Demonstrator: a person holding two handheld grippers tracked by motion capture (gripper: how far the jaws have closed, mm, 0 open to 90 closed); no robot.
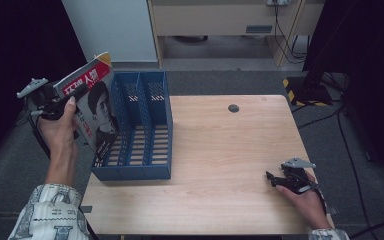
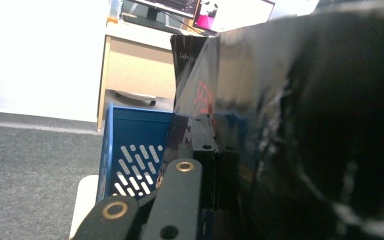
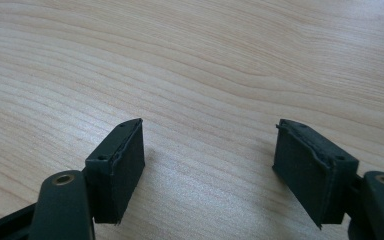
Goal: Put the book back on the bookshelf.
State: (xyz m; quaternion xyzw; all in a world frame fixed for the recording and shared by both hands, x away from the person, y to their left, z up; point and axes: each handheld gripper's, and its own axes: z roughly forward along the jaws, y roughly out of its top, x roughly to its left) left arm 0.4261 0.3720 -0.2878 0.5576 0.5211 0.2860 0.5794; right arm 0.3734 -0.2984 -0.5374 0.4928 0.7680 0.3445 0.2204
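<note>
A: Your left gripper (image 1: 75,95) has its jaws clamped on a glossy magazine with a red masthead (image 1: 96,107). You hold it tilted, in the air at the table's left edge, just beside the left wall of the blue perforated plastic file rack with upright dividers (image 1: 142,130). Whether its bottom corner touches the rack, I cannot tell.

B: Can you read the cover?

A: Large white Chinese characters sit on the red band, above a portrait. Smaller print runs down the lower edge, too small to read. In your left gripper view the magazine's dark, shiny cover (image 2: 290,125) rises close to the lens, with the rack (image 2: 130,150) behind it.

B: And your right hand?

A: Your right gripper (image 1: 276,181) rests near the front right corner of the pale wood-grain table (image 1: 220,160), jaws wide apart with nothing between them. The right gripper view shows bare wood grain (image 3: 205,75) between the black pads (image 3: 125,165).

B: The room?

A: Grey carpet, a light wooden desk with trailing cables behind, and a yellow-and-black striped strip (image 1: 294,90) on the floor.
</note>
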